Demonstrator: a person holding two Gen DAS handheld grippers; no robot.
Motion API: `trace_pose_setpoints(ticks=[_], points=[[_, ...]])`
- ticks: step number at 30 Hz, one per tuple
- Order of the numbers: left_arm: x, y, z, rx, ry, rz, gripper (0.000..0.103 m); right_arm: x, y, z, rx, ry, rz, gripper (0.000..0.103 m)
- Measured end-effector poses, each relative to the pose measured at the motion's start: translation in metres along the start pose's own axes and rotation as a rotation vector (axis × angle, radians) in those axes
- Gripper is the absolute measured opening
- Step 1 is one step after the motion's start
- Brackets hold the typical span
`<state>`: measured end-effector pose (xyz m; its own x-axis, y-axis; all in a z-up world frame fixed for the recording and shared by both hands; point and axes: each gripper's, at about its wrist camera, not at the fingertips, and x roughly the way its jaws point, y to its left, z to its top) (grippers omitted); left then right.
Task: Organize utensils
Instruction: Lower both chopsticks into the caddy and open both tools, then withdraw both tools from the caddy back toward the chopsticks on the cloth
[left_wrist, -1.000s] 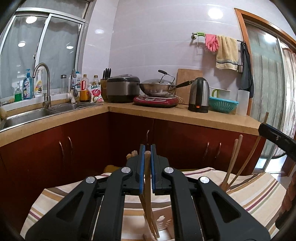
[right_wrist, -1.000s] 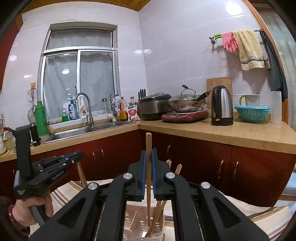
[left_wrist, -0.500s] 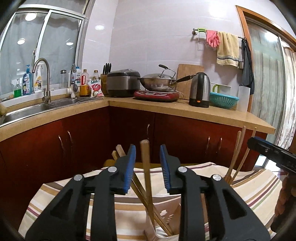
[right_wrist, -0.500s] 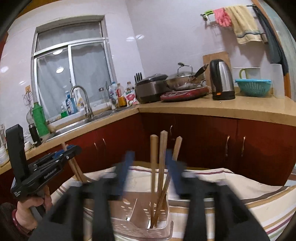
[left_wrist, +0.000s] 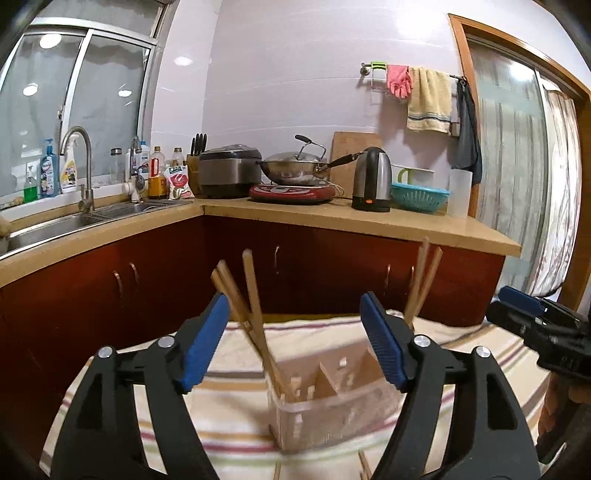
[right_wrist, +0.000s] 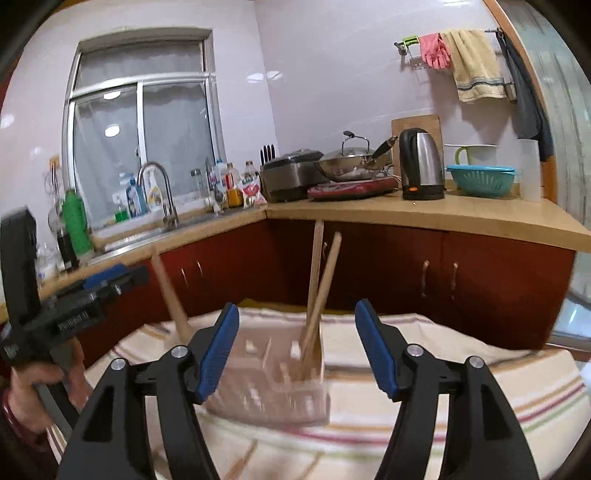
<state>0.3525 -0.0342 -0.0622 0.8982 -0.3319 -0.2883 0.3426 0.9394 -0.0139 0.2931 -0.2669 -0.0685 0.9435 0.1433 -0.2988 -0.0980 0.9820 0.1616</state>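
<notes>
A clear plastic utensil holder (left_wrist: 332, 410) stands on a striped cloth (left_wrist: 229, 402). Wooden chopsticks (left_wrist: 251, 314) lean in its left compartment and another pair (left_wrist: 421, 284) stands at its right. My left gripper (left_wrist: 295, 339) is wide open and empty, pulled back above the holder. In the right wrist view my right gripper (right_wrist: 295, 343) is wide open and empty in front of the holder (right_wrist: 273, 387), where chopsticks (right_wrist: 319, 291) stand in it and another stick (right_wrist: 170, 295) leans at the left. The left gripper (right_wrist: 74, 306) shows there at the left, the right gripper (left_wrist: 539, 328) in the left wrist view.
More loose chopsticks (left_wrist: 364, 465) lie on the cloth near me. Behind the table runs a kitchen counter (left_wrist: 369, 225) over red cabinets, with a sink (left_wrist: 55, 225), a rice cooker (left_wrist: 229, 170), a wok (left_wrist: 295, 170) and a kettle (left_wrist: 371, 179).
Both grippers were shut on chopsticks, then opened wide and let them drop into the holder. Both have drawn back from it.
</notes>
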Motion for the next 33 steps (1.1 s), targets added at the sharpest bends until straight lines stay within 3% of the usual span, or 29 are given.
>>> trace_pose_setpoints(ticks=[7, 19, 26, 28, 33], points=[[-0.055, -0.005, -0.051, 0.060, 0.049, 0.073, 0.078, -0.039, 0.024, -0.064, -0.053, 0.071, -0.042, 0.067], [-0.127, 0.023, -0.133, 0.033, 0.180, 0.148, 0.078, -0.084, 0.065, -0.168, -0.116, 0.168, -0.023, 0.065], [-0.152, 0.032, -0.161, 0.063, 0.215, 0.189, 0.078, -0.079, 0.085, -0.207, -0.164, 0.258, -0.012, 0.062], [-0.156, 0.036, -0.168, 0.059, 0.229, 0.195, 0.078, -0.075, 0.087, -0.215, -0.184, 0.280, -0.023, 0.054], [-0.158, 0.042, -0.180, 0.031, 0.257, 0.203, 0.078, -0.076, 0.078, -0.219, -0.184, 0.327, -0.068, 0.047]])
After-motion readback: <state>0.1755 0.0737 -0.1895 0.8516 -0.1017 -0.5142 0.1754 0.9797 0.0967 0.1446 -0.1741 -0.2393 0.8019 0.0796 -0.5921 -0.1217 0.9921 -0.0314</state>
